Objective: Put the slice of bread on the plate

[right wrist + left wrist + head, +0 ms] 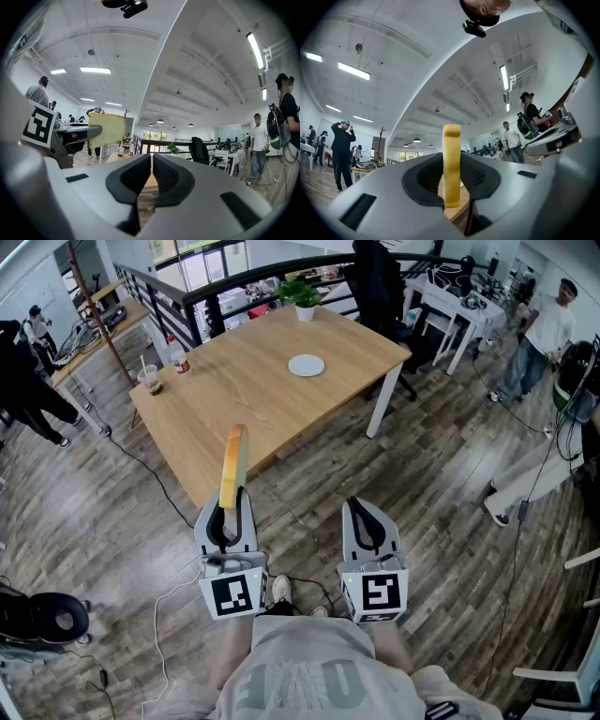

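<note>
A slice of bread (232,465) stands upright on its edge, and my left gripper (229,512) is shut on its lower part. In the left gripper view the bread (451,154) shows edge-on between the dark pads. My right gripper (366,512) hangs beside it to the right, shut with nothing in it. From the right gripper view the bread (107,130) shows flat-on at the left. A small white plate (307,365) lies on the far half of the wooden table (234,381). Both grippers are short of the table's near corner, over the floor.
A potted plant (302,296) stands at the table's far edge, a drink cup (153,381) and a bottle (178,357) at its left edge. A black chair (380,282) and a white desk (455,310) stand behind. People stand at the left and right. Cables run across the wooden floor.
</note>
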